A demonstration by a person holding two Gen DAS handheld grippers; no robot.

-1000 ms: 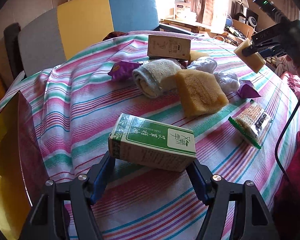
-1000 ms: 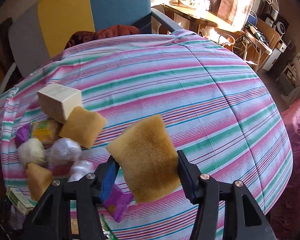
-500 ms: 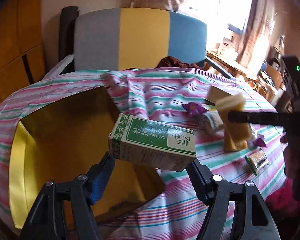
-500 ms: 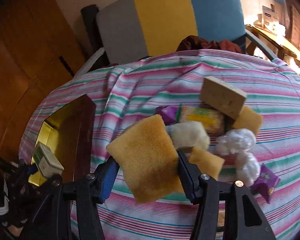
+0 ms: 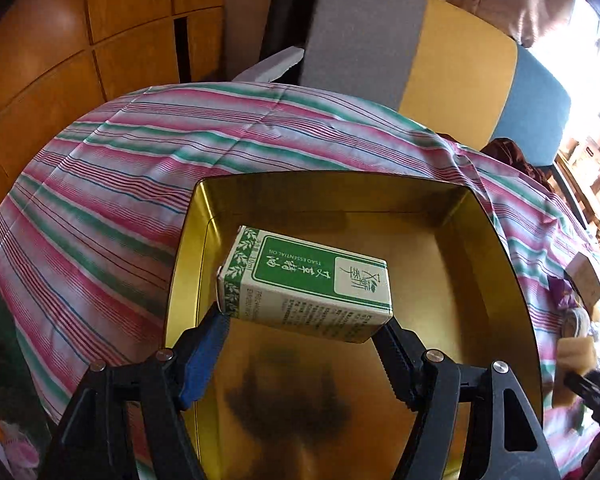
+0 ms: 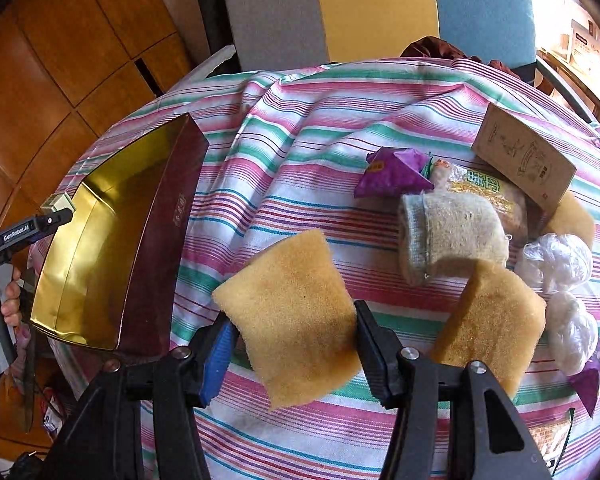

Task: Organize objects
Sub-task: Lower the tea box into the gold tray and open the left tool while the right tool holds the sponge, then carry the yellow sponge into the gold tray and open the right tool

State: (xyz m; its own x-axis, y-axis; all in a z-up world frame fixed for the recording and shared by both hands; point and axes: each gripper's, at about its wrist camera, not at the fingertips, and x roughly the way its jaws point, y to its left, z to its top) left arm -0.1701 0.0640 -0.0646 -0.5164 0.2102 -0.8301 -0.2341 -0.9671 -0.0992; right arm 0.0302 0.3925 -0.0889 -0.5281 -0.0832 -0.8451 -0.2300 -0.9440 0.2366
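My left gripper (image 5: 304, 332) is shut on a green and white carton (image 5: 306, 284) and holds it above the inside of a gold-lined tin box (image 5: 188, 248). My right gripper (image 6: 292, 340) is shut on a yellow sponge (image 6: 292, 320) above the striped tablecloth, to the right of the box (image 6: 156, 240), whose outer wall is dark red. The left gripper with the carton (image 6: 58, 202) shows small at the box's far left edge in the right wrist view.
A second yellow sponge (image 6: 488, 320), a rolled towel (image 6: 452, 232), a purple packet (image 6: 392, 170), a brown carton (image 6: 524, 156), a snack pack (image 6: 484, 184) and white plastic bundles (image 6: 556, 260) lie on the cloth at right. A grey, yellow and blue chair (image 6: 372, 8) stands behind the table.
My left gripper has swung left with the carton from over the cloth to over the open box. My right gripper has turned left with the sponge toward the box.
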